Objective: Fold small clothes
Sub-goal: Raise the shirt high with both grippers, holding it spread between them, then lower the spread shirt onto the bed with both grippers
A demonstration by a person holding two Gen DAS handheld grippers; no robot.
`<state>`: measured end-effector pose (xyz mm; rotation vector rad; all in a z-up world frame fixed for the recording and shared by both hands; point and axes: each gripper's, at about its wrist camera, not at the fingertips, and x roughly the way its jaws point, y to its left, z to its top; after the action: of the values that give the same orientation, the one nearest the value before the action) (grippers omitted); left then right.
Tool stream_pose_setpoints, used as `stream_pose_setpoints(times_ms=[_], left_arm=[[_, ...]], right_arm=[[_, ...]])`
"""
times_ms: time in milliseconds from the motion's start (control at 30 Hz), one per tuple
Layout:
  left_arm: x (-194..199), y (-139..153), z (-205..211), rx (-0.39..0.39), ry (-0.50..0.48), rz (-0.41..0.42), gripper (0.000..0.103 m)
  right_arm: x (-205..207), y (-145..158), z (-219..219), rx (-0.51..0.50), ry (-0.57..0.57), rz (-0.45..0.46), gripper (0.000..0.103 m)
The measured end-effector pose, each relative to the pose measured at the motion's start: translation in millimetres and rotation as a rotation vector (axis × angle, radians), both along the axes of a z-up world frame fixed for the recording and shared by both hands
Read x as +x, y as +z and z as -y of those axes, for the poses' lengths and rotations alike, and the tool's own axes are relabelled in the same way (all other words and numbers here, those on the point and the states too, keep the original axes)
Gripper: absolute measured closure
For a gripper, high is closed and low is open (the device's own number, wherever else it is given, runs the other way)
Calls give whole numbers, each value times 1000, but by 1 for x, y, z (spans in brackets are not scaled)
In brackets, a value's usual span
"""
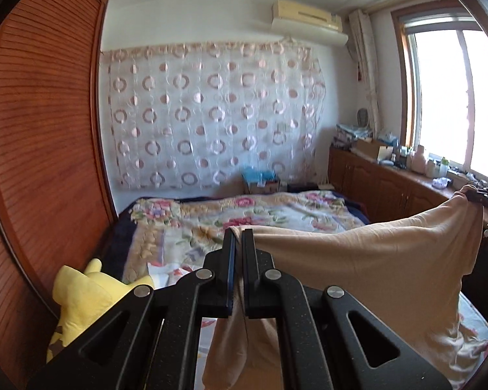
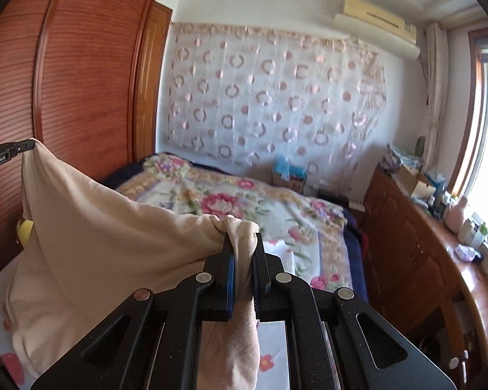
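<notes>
A beige garment (image 1: 374, 260) hangs stretched in the air between my two grippers, above the bed. My left gripper (image 1: 239, 237) is shut on one top corner of it; cloth runs down between the fingers. My right gripper (image 2: 242, 240) is shut on the other top corner, with a bunch of beige garment (image 2: 97, 227) pinched between its pads. The right gripper shows at the right edge of the left wrist view (image 1: 481, 196), and the left gripper at the left edge of the right wrist view (image 2: 13, 151). The garment's lower part drapes onto the bed.
A bed with a floral blanket (image 1: 227, 217) lies below and ahead. A wooden wardrobe (image 1: 42, 130) stands on the left, with a yellow plush toy (image 1: 84, 299) beside it. A wooden cabinet (image 2: 416, 243) with clutter runs under the window on the right.
</notes>
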<state>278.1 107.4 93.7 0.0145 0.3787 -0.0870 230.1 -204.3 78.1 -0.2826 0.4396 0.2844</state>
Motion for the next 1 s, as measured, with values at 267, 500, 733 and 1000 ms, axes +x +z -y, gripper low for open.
stream_pose_setpoints(times_ms=[267,500,733,1000], left_arm=[[58,-51,9,9,-14,-120,99],[89,-77,18,29,-27,-190,99],[113,-100,20,55,-23,-250,98],[120,-121,7,51,-19,-324,77]], right_arm=[[105,19,6,-30,-37,-123,95],[149,2,7,-10,-58,-183,94],[171,-20,0,-18,-76,-243,94],[201,-39,-10,-43,-93,-274,94]])
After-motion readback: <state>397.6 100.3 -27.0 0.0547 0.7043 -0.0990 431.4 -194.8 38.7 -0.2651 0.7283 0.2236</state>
